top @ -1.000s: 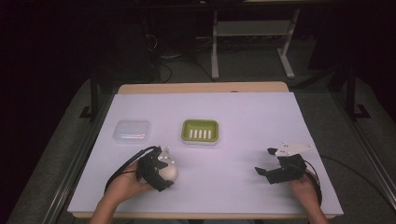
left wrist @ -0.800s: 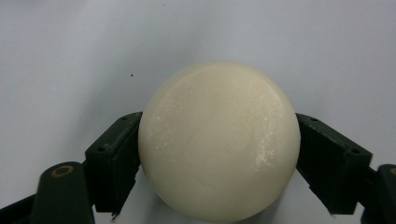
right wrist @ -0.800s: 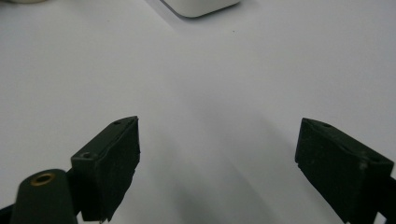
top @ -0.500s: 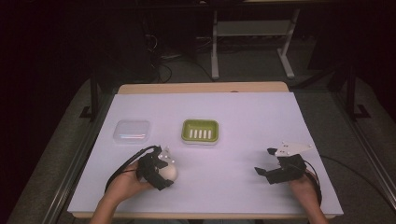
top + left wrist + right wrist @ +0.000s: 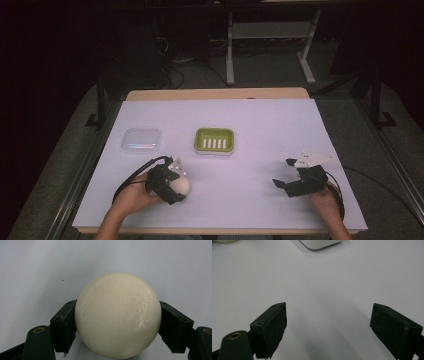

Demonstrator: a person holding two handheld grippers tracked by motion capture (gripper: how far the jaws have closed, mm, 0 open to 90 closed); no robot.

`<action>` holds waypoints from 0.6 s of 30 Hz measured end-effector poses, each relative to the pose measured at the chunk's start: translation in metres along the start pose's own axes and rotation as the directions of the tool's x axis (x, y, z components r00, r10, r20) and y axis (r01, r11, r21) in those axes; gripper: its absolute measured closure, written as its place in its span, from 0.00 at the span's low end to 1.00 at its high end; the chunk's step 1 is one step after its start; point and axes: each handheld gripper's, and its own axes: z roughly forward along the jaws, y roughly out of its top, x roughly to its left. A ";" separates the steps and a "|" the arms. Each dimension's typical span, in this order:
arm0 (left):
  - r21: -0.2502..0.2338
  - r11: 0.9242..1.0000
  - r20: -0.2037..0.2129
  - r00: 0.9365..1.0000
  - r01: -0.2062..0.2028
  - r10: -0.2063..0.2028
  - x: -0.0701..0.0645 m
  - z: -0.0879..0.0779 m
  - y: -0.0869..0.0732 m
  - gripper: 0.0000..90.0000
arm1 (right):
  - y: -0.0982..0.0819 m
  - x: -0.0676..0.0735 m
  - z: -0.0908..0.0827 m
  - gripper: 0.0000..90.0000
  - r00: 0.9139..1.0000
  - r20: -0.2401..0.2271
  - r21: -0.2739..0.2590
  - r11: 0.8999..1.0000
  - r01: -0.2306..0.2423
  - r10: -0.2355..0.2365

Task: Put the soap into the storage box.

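Note:
A cream-white round soap (image 5: 181, 185) rests low over the white table sheet at the front left. My left gripper (image 5: 175, 186) is shut on it, and its two black jaws press the sides of the soap (image 5: 117, 315) in the left gripper view (image 5: 118, 325). A green soap dish (image 5: 214, 140) with a slotted bottom sits at the table's middle, beyond the soap. At the front right, my right gripper (image 5: 283, 172) stands open and holds nothing. Its jaws are spread wide over bare sheet in the right gripper view (image 5: 337, 327).
A clear plastic box (image 5: 142, 139) lies left of the dish. The white sheet (image 5: 260, 125) covers a wooden table, with dark floor and a metal stand (image 5: 270, 40) beyond the far edge. A white rounded edge (image 5: 319, 243) shows at the top of the right gripper view.

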 end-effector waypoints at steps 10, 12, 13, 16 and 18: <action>-0.024 1.000 -0.006 1.000 0.012 -0.013 0.002 -0.004 0.002 0.28 | 0.000 0.000 0.000 0.15 1.000 -0.001 0.000 1.000 0.002 -0.002; -0.035 0.999 -0.002 1.000 0.015 -0.015 0.003 -0.008 0.003 0.28 | 0.000 0.001 0.000 0.15 1.000 0.000 0.001 1.000 0.001 -0.001; -0.036 0.999 -0.004 1.000 0.010 -0.010 0.004 -0.010 0.004 0.28 | 0.000 0.000 0.000 0.15 1.000 -0.001 -0.003 1.000 0.003 -0.003; -0.038 0.999 -0.011 1.000 0.000 0.000 0.004 -0.014 0.008 0.28 | 0.000 0.000 0.000 0.15 1.000 0.000 -0.003 1.000 0.002 -0.002; -0.044 0.999 -0.018 1.000 -0.005 0.004 0.004 -0.017 0.012 0.28 | 0.001 0.001 0.000 0.15 1.000 -0.002 -0.002 1.000 0.000 0.000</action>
